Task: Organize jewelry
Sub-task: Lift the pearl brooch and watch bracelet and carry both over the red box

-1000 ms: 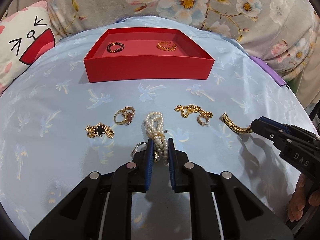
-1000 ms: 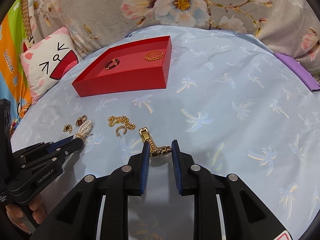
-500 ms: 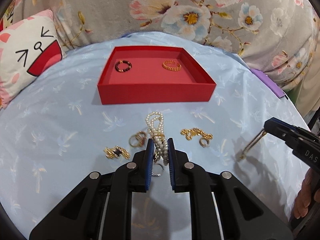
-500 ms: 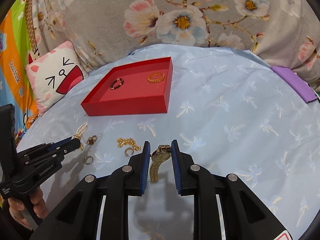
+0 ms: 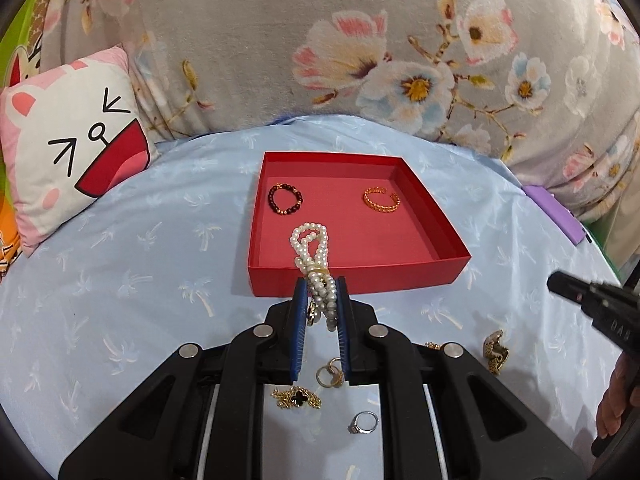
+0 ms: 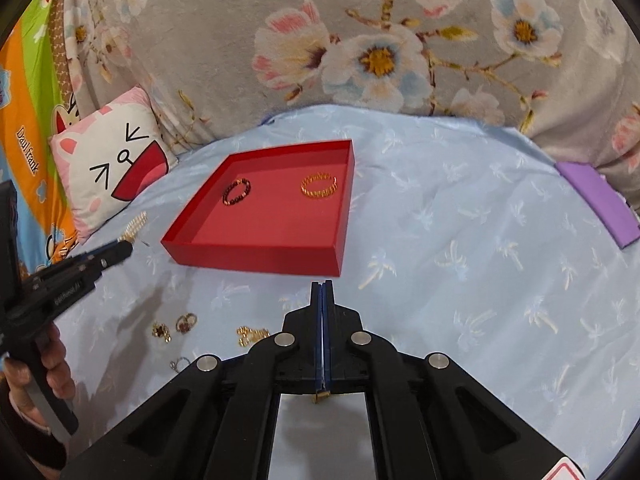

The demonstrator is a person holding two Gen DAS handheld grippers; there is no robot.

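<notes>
My left gripper [image 5: 320, 285] is shut on a white pearl bracelet [image 5: 310, 240], held in the air just before the near wall of the red tray [image 5: 356, 280]. A dark bead bracelet [image 5: 285, 199] and a gold bracelet [image 5: 381, 200] lie in the tray. My right gripper [image 6: 322, 284] is closing, its blue pads meeting with nothing between them. A gold watch [image 5: 495, 350] lies crumpled on the blue cloth under the right gripper [image 5: 556, 281]. In the right wrist view the left gripper [image 6: 124, 246] carries the pearl bracelet [image 6: 136, 224] left of the red tray [image 6: 256, 258].
Loose on the cloth lie joined rings [image 5: 330, 376], a black clover bracelet [image 5: 296, 398], a silver ring [image 5: 364, 422] and a gold chain [image 6: 252, 334]. A cat pillow [image 5: 68, 152] sits far left, a purple pad [image 6: 600, 204] at the right, and a floral blanket behind.
Both grippers rose. The pearl bracelet came off the cloth toward the tray. The right gripper lifted the gold watch, then the watch dropped out and its jaws shut.
</notes>
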